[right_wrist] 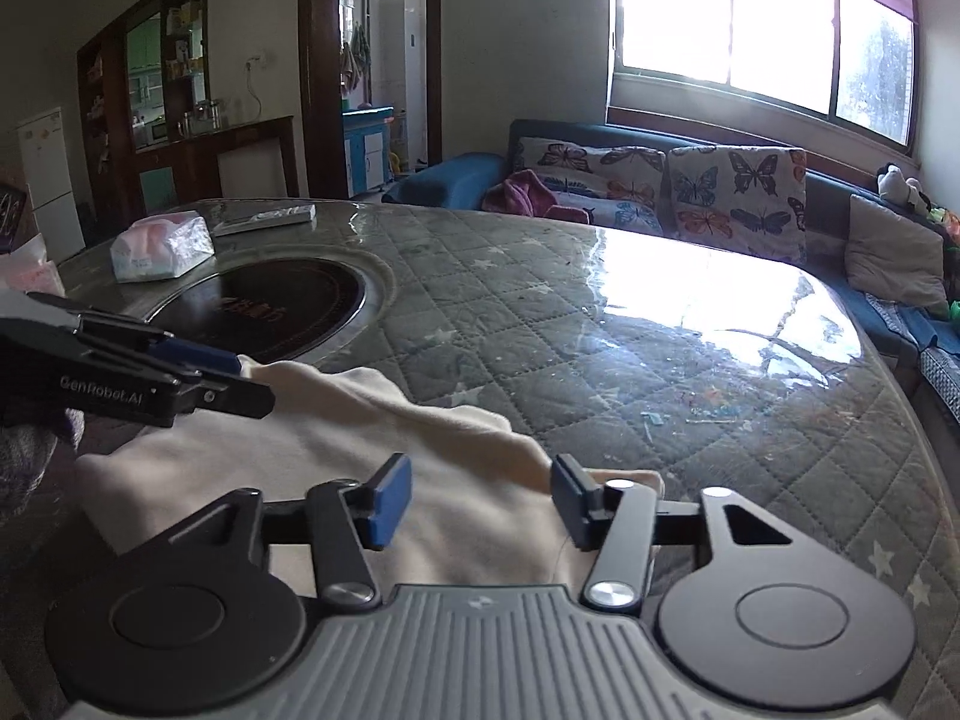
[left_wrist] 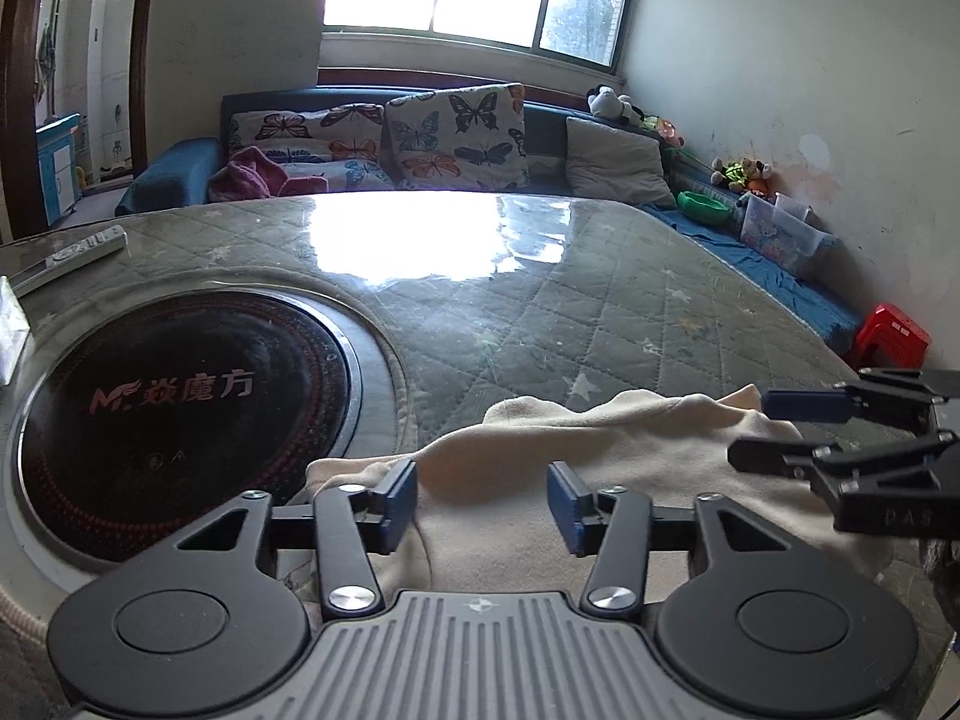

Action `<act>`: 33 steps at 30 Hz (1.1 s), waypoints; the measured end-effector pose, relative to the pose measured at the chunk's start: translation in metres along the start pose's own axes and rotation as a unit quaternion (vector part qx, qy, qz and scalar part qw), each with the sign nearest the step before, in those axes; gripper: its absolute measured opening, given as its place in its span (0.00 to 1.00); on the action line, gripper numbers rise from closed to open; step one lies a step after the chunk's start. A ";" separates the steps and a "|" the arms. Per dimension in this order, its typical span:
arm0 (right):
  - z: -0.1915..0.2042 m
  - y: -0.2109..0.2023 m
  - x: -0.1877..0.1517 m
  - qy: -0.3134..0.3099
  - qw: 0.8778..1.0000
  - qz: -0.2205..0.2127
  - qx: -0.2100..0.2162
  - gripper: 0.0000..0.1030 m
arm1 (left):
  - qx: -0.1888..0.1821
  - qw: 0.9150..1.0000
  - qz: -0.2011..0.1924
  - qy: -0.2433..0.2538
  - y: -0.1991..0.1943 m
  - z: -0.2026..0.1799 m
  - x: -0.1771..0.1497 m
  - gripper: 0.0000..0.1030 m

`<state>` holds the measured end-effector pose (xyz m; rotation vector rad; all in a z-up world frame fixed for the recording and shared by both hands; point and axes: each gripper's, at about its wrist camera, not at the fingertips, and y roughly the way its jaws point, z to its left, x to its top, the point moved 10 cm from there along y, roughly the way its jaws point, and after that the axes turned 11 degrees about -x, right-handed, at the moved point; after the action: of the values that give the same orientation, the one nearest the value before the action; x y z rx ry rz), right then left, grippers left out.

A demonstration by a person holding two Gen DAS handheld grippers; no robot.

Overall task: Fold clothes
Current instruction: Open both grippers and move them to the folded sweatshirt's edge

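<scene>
A cream-coloured garment [left_wrist: 600, 456] lies bunched at the near edge of the quilted table [left_wrist: 540, 312]. My left gripper [left_wrist: 483, 498] hovers open just above its left part, blue pads wide apart with cloth showing between them. My right gripper [right_wrist: 480, 501] is open too, over the garment [right_wrist: 372, 438] at its right end. The right gripper [left_wrist: 774, 426] enters the left wrist view from the right, above the cloth's far edge. In the right wrist view the left gripper [right_wrist: 240, 378] shows at the left, over the garment's left edge.
A round black induction cooktop [left_wrist: 180, 420] is set into the table at the left. A remote control [left_wrist: 66, 258] and a tissue pack [right_wrist: 162, 246] lie beyond it. A sofa with butterfly cushions [left_wrist: 456, 132] runs behind the table. A red stool [left_wrist: 894, 336] stands at the right.
</scene>
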<state>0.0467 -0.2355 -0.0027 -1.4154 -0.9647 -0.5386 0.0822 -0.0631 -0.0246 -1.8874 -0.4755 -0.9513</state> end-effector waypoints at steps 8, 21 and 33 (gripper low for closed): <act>0.014 -0.023 -0.014 -0.002 1.000 -0.006 0.006 0.75 | 0.007 1.000 -0.007 -0.008 -0.016 -0.006 -0.008 0.68; 0.038 -0.045 -0.023 -0.019 0.999 -0.022 0.018 1.00 | 0.017 0.998 -0.051 -0.021 -0.049 -0.006 -0.014 1.00; 0.070 -0.063 -0.015 -0.053 0.996 -0.050 0.049 1.00 | 0.062 0.993 -0.081 -0.059 -0.081 0.025 -0.012 1.00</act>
<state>-0.0291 -0.1792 0.0129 -1.3225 -1.1375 -0.4871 0.0314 -0.0015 0.0062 -1.8198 -0.7516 -0.8951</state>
